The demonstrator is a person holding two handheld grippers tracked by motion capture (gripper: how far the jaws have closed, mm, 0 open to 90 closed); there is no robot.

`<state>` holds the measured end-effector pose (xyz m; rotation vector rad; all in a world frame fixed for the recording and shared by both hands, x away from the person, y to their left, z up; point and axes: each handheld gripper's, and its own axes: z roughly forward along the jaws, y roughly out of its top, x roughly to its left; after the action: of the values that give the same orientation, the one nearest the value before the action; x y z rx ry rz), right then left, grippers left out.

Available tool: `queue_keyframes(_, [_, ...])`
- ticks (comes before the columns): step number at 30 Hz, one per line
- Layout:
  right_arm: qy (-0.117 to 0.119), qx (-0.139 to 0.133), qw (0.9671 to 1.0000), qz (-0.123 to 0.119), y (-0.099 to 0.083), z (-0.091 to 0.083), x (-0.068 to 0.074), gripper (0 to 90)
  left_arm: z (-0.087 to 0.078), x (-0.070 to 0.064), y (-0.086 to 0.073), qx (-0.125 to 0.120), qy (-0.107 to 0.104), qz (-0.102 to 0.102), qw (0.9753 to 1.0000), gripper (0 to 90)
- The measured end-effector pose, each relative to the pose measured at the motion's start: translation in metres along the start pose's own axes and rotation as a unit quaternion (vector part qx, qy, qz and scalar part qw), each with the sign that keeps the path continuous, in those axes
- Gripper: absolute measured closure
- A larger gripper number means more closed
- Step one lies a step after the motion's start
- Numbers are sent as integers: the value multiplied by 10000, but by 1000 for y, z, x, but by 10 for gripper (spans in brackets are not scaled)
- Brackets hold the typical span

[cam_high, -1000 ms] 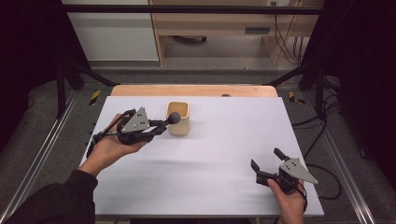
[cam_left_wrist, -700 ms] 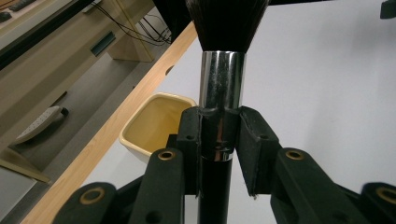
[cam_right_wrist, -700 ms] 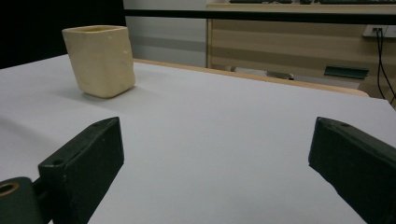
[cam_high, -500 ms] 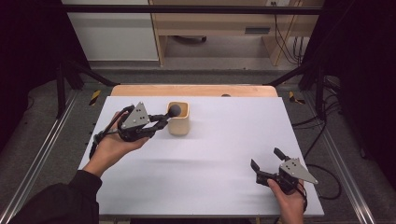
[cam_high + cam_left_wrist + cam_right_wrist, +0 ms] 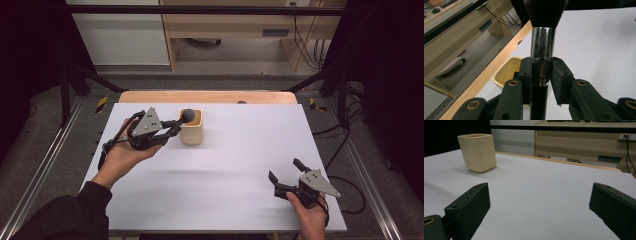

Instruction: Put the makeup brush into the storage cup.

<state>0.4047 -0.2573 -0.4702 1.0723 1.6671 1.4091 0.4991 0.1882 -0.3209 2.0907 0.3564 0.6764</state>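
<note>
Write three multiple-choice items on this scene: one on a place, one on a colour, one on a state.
1. Where is the brush head?
A. over the cup's mouth
B. beside the right tool
C. flat on the table

2. What colour is the cup?
A. blue
B. pale yellow
C. red

3. How is the left tool?
A. wide open
B. shut on the brush
C. lying on the table

Answers: 1 A, the high view shows the dark head at the cup's rim. 2 B, both tool views show its pale yellow walls. 3 B, its jaws clamp the silver ferrule.
</note>
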Motion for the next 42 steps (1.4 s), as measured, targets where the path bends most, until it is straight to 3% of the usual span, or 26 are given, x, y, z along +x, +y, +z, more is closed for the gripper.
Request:
queue_keyframes(7, [2,10,10000,21,0,0,0,36,1,1,2,20,53,4,10000,715])
queue_keyframes(22, [7,-2,10000,2,0,0,0,36,7,5,8,-105,312,-317,9990,715])
queue_keyframes(35, [22,19,10000,50,0,0,1,36,14,10,13,-408,731,-782,9934,715])
queue_keyframes(38, [25,-9,10000,-23,0,1,0,37,17,11,12,-472,736,-916,9920,715])
queue_keyframes(42, [42,-2,10000,29,0,1,1,38,19,10,10,-445,779,-902,9919,715])
